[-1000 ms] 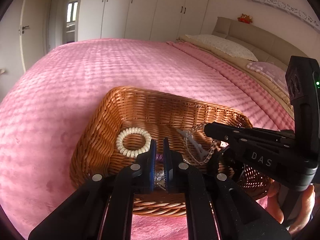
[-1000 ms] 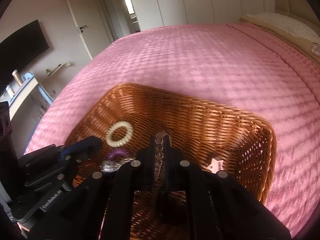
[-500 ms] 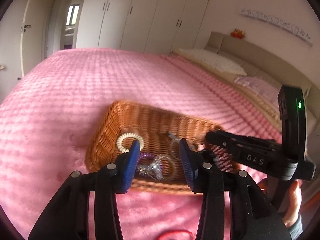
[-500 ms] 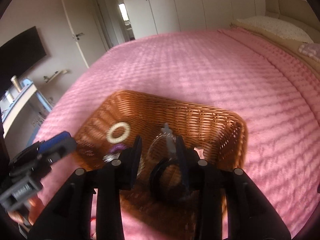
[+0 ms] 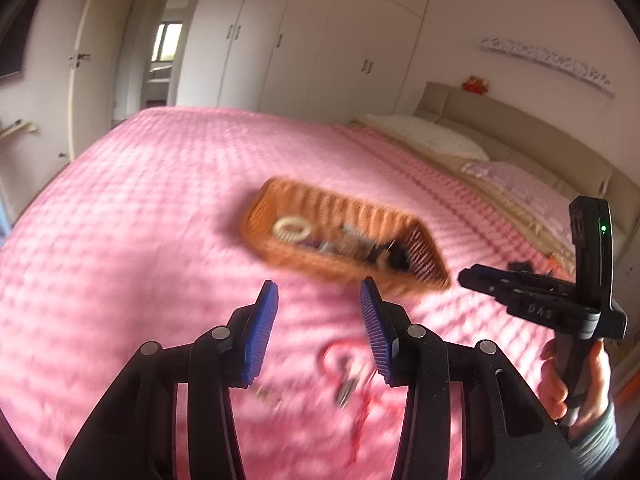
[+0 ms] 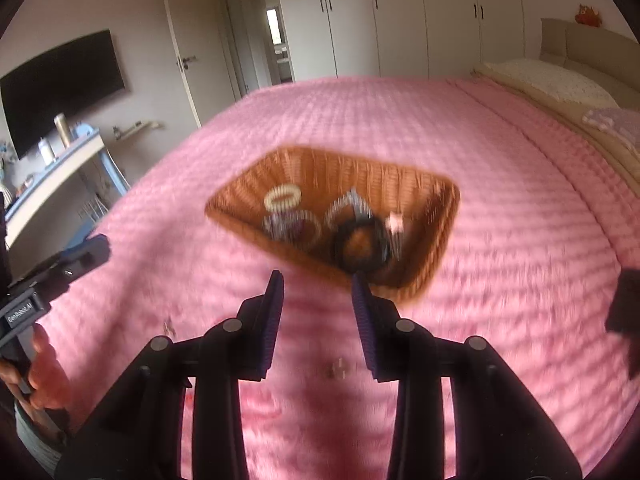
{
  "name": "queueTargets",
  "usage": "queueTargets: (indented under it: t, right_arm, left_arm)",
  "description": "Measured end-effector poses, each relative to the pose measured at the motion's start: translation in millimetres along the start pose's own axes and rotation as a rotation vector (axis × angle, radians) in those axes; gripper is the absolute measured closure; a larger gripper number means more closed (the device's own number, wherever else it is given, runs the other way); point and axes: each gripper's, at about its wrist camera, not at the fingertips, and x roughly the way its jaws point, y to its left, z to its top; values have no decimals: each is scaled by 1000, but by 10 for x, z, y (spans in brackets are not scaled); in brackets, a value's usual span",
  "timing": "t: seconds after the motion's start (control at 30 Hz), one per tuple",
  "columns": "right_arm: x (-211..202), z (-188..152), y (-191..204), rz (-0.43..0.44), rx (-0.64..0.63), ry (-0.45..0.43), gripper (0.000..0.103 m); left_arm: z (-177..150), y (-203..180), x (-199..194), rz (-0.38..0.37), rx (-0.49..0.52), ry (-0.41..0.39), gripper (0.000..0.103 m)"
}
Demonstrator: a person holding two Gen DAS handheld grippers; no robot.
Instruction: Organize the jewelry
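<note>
here the basket (image 5: pixel 424 256) sits on the pink bedspread (image 5: pixel 132 240), out ahead of both grippers and apart from them. inside it lie a cream coil ring (image 6: pixel 283 197), a black ring (image 6: pixel 360 242), a clear bead loop (image 6: pixel 347 204), purplish bits and a small pale star (image 6: pixel 396 222), all blurred. on the cover nearer the cameras lie a red cord with a metal piece (image 5: pixel 346 376) and a few tiny metal bits (image 6: pixel 336 368); nothing stands between these and the fingers. the left gripper (image 5: pixel 318 334) has its blue pads parted with nothing between them. the right gripper (image 6: pixel 318 322) is likewise parted and empty. the right tool's side reads "das" in the left view; the left tool's label looks like "genrobot.ai", blurred. a hand (image 5: pixel 576 380) grips the right tool's handle. the bedspread lies bare and wide around the basket. pillows (image 5: pixel 432 140) and a headboard lie at the right, wardrobes (image 5: pixel 320 40) behind, a tv (image 6: pixel 60 84) and desk (image 6: pixel 48 176) at the left.
</note>
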Motion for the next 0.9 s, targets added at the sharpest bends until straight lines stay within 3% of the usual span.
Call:
queueTargets:
  t: [0.2,0.47,0.77,0.9]
  right_arm:
    - [233,-396,-50,-6,52,83,71]
    - [409,-745,-24,-12,48,146,71]
    - [505,-814,-58,-24,60,135,71]
    - [596,-732,-48,-37,50,142,71]
  left_arm:
    - [-368,298,118,45,-54,121,62]
    - [-664,421,488,84,-49,264,63]
    - [-651,427,627,111,-30,271,66]
    - [-641,390,705,123,-16,275,83]
